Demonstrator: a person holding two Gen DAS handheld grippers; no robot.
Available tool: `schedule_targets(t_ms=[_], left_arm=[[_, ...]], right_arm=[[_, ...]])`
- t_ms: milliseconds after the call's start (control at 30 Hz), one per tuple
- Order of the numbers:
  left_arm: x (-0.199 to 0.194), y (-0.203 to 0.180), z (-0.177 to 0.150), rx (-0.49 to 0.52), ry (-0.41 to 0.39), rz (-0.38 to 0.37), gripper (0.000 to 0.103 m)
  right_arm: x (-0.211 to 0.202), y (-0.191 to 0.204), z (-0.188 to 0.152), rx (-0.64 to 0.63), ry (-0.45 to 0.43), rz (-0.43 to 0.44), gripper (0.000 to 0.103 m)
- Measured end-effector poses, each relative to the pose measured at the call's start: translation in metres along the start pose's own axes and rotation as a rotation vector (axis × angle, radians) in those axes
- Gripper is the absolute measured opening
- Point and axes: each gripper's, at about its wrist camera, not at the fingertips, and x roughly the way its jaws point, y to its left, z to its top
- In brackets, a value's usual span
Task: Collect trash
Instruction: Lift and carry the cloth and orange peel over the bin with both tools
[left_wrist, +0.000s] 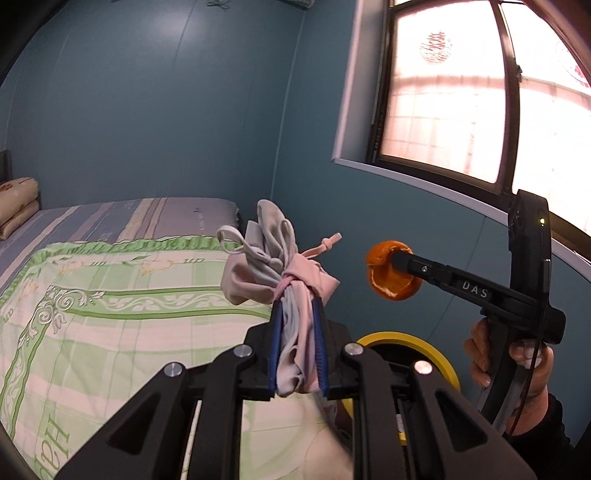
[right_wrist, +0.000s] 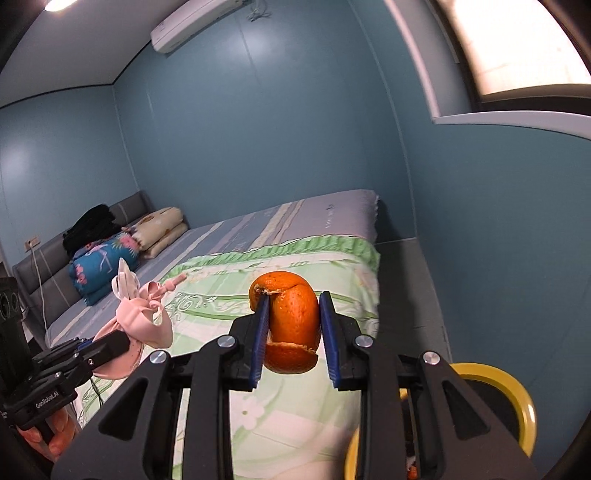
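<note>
Two items in hand, neither binned: left claw (left_wrist: 298, 332) clamps a knotted pink cloth bundle (left_wrist: 275, 266), right claw (right_wrist: 295, 338) pinches orange peel (right_wrist: 291, 325), above the bed's (right_wrist: 229, 273) near edge. Yellow-rimmed bin (right_wrist: 517, 402) waits below; dropping remains.
</note>
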Motion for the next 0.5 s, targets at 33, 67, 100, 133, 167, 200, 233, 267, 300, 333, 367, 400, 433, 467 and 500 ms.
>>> schedule_targets(t_ms=[33, 67, 100, 133, 167, 200, 233, 267, 300, 333, 367, 400, 433, 467, 500], left_arm=[[0.003, -0.008, 0.001, 0.014, 0.002, -0.015, 0.014], [0.005, -0.013, 0.001, 0.022, 0.002, -0.022, 0.014], [0.008, -0.019, 0.001, 0.032, 0.003, -0.031, 0.014], [0.011, -0.024, 0.002, 0.039, 0.006, -0.042, 0.014], [0.013, -0.029, 0.002, 0.044, 0.008, -0.051, 0.015], [0.015, -0.034, 0.002, 0.050, 0.010, -0.059, 0.015], [0.018, -0.040, 0.002, 0.057, 0.013, -0.066, 0.014], [0.021, -0.045, 0.002, 0.063, 0.016, -0.074, 0.014], [0.024, -0.049, 0.001, 0.066, 0.021, -0.082, 0.014], [0.028, -0.054, 0.000, 0.071, 0.028, -0.094, 0.014], [0.032, -0.058, -0.001, 0.074, 0.033, -0.100, 0.014], [0.035, -0.061, -0.002, 0.078, 0.038, -0.105, 0.014], [0.040, -0.066, -0.004, 0.084, 0.046, -0.115, 0.014], [0.044, -0.070, -0.005, 0.088, 0.051, -0.118, 0.014], [0.048, -0.074, -0.006, 0.093, 0.057, -0.122, 0.014]], right_arm=[[-0.004, -0.004, -0.002, 0.004, -0.006, -0.010, 0.025], [-0.010, -0.010, -0.003, 0.008, -0.014, -0.025, 0.025], [-0.014, -0.014, -0.004, 0.012, -0.020, -0.035, 0.025], [-0.018, -0.019, -0.006, 0.019, -0.026, -0.047, 0.025], [-0.022, -0.024, -0.007, 0.027, -0.031, -0.059, 0.025], [-0.027, -0.030, -0.009, 0.038, -0.039, -0.074, 0.025], [-0.031, -0.036, -0.011, 0.047, -0.046, -0.088, 0.025], [-0.034, -0.040, -0.012, 0.052, -0.052, -0.102, 0.025], [-0.038, -0.045, -0.015, 0.053, -0.060, -0.125, 0.025], [-0.040, -0.049, -0.018, 0.054, -0.068, -0.147, 0.025], [-0.043, -0.053, -0.020, 0.058, -0.073, -0.166, 0.025], [-0.046, -0.059, -0.023, 0.066, -0.078, -0.187, 0.025], [-0.048, -0.064, -0.025, 0.071, -0.079, -0.200, 0.025], [-0.051, -0.068, -0.028, 0.075, -0.079, -0.209, 0.025], [-0.054, -0.072, -0.032, 0.081, -0.081, -0.222, 0.025]])
